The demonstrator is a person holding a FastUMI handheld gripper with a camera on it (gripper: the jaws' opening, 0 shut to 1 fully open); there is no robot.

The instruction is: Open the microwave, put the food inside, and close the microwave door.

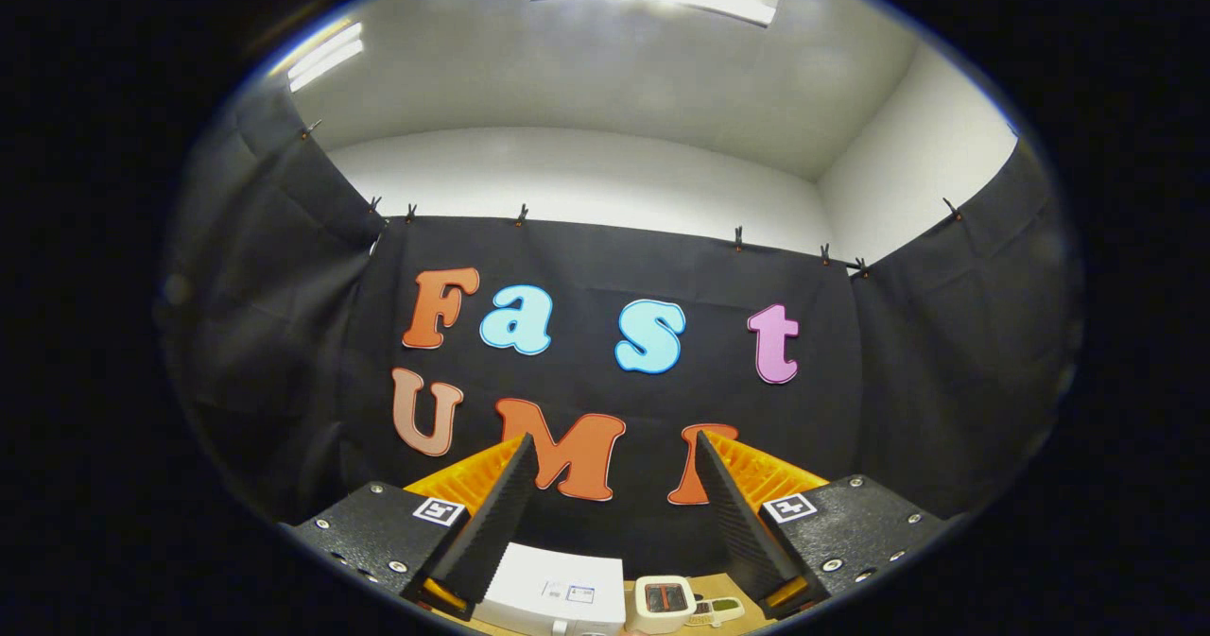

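Between my spread fingers (499,513), gripper (614,508) gaping on nothing, white microwave (553,591) top just below and ahead, small timer (661,602) beside it on wooden table (723,587), open air beyond to black cloth wall (605,258).

Below the jaws we see a small white timer (660,604) with a dark screen standing on the wooden counter (733,587), and a pale handheld device (715,609) lying just beside it. Beyond them hangs the black cloth wall (605,258), clipped along its top edge.
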